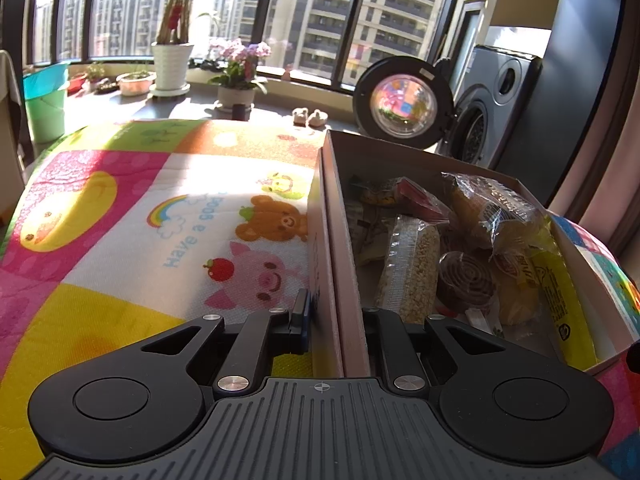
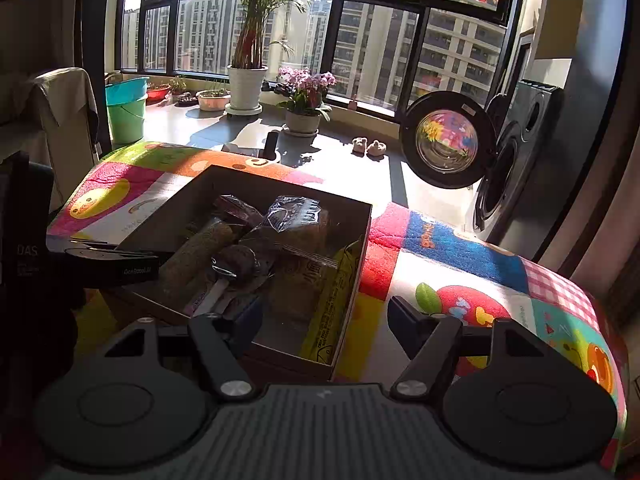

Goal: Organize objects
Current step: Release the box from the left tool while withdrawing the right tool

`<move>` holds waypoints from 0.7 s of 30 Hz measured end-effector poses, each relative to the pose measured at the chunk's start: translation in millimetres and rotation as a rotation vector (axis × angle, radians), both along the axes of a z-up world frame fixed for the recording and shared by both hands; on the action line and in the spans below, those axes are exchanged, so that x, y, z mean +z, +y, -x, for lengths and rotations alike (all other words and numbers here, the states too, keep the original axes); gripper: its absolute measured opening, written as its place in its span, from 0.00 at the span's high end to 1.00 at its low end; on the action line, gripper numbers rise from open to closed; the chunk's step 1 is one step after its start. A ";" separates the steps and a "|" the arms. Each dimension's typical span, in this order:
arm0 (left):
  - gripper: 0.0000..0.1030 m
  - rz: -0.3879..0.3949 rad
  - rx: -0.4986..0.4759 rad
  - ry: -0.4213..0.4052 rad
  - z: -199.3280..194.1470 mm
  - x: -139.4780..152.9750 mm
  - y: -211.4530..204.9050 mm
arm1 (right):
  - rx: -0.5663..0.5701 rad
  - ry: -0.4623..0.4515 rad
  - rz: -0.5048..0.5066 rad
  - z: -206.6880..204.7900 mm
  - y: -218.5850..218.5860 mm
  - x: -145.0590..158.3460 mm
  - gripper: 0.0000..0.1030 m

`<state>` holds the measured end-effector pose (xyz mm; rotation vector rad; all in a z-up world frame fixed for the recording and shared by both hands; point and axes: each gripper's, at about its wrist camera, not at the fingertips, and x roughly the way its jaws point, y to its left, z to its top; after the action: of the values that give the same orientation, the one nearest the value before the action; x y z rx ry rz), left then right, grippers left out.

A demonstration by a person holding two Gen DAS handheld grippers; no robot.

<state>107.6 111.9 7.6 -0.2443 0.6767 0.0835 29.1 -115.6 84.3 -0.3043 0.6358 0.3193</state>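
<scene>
An open cardboard box (image 1: 336, 240) stands on a colourful cartoon mat (image 1: 160, 220). It holds several wrapped snacks: a puffed-grain bar (image 1: 408, 268), a brown spiral roll (image 1: 466, 280), wrapped buns (image 1: 488, 208) and a yellow packet (image 1: 552, 288). My left gripper (image 1: 336, 320) is shut on the box's left wall, one finger outside and one inside. In the right wrist view the box (image 2: 360, 264) sits left of centre, with the yellow packet (image 2: 332, 300) against its right wall. My right gripper (image 2: 324, 320) is open and straddles the box's near right corner; its pads touch nothing.
The mat (image 2: 480, 264) stretches to the right of the box. Beyond it stand a washing machine (image 2: 516, 184) with its round door (image 2: 446, 144) swung open, potted plants (image 2: 304, 108), a green bucket (image 2: 126, 114) and small slippers (image 2: 368, 146).
</scene>
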 end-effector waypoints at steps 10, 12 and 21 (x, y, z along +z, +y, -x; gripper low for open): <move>0.87 -0.079 -0.070 0.052 -39.0 5.8 -51.4 | -0.052 0.073 -0.065 0.0 -28.9 -43.3 0.32; 0.86 -0.068 -0.101 0.050 -57.9 4.8 -64.5 | -0.086 0.058 -0.065 -6.2 -36.2 -48.2 0.32; 0.71 -0.199 -0.065 -0.029 -89.9 -3.3 -62.2 | -0.179 -0.027 -0.122 -40.0 -51.8 -60.5 0.31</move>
<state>197.5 49.7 4.3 -0.0319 0.6419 0.0849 69.2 -167.4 23.8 -0.1337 0.6101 0.1809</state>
